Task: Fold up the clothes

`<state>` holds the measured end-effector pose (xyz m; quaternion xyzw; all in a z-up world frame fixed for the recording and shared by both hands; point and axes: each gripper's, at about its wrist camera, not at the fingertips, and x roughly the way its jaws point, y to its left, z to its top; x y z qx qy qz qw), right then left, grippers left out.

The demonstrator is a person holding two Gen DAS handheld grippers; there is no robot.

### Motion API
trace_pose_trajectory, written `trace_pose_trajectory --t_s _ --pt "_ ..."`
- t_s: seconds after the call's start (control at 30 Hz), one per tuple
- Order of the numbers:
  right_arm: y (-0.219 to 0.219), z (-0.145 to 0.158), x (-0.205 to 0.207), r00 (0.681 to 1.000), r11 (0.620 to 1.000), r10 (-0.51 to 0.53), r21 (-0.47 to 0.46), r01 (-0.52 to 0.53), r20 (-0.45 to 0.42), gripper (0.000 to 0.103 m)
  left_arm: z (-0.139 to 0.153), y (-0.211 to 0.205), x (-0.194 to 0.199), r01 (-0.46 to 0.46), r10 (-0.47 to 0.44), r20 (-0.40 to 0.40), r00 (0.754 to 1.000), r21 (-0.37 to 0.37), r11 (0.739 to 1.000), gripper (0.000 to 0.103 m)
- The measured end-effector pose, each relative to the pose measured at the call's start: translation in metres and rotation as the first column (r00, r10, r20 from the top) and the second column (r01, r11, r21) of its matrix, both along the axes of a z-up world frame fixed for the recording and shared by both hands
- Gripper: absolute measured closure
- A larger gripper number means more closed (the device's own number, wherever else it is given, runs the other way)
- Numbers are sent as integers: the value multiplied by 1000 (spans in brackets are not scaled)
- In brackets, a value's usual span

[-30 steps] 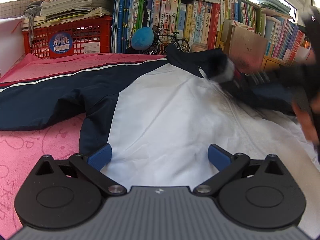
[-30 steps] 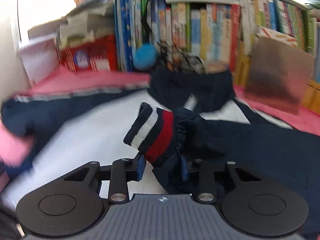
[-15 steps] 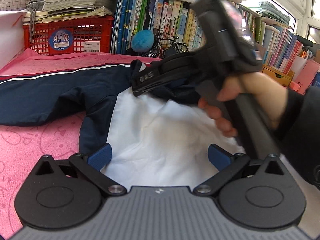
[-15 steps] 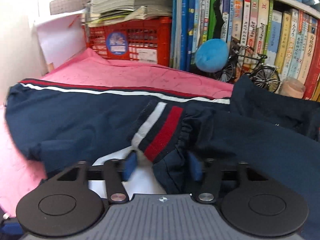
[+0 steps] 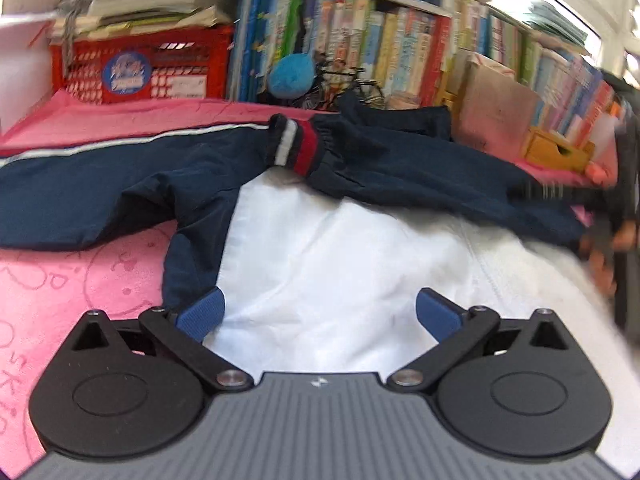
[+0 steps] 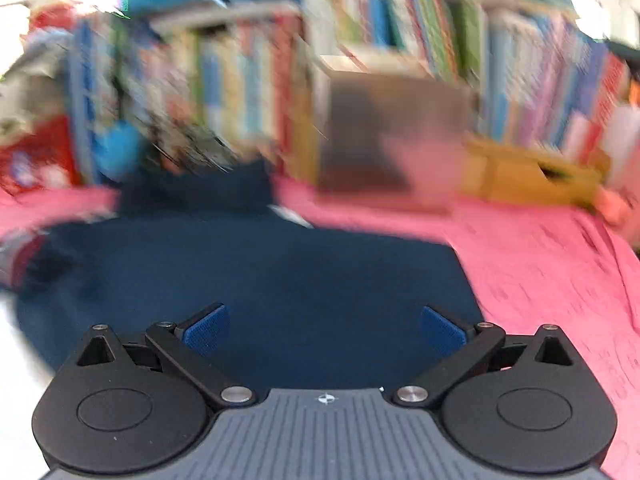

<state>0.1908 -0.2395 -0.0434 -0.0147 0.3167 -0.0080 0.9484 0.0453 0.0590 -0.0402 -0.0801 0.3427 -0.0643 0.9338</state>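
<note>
Across the white jacket (image 5: 332, 264) panel at frame centre, we find the sleeve (image 5: 400, 168) folded inward. Right claw (image 6: 324, 330) is opening, nothing between; left claw (image 5: 318, 314) spread, empty. Next: fold the opposite sleeve (image 5: 100, 172).

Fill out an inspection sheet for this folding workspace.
Surface: pink blanket, printed pattern.
Job's things: navy and white jacket spread flat; one sleeve folded across it, striped cuff lying near the collar.
Clutter: model bicycle, blue plush ball.
Grippers: left gripper open over the white panel, empty; right gripper with jaws opening, nothing between them.
Cables: nothing seen.
Surroundings: bookshelf, red crate under paper stacks.
</note>
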Motion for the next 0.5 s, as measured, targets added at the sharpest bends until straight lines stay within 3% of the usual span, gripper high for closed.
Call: trace_pose_trajectory --t_s 0.1,0.27,0.37,0.5 --pt "-5 -12 3 999 1000 4 14 -3 -36 0 28 5 8 8 -7 17 1000 -28 1000 0" --pt "-4 -17 4 998 999 30 33 -29 -57 0 73 -11 44 -22 14 135 991 58 998 0" --pt "-4 -18 3 998 999 29 29 -28 -56 0 69 -29 83 -22 -3 188 982 127 992 0" --pt "-3 -16 2 998 1000 25 19 -24 -54 0 36 -36 141 -79 63 117 991 135 988 0"
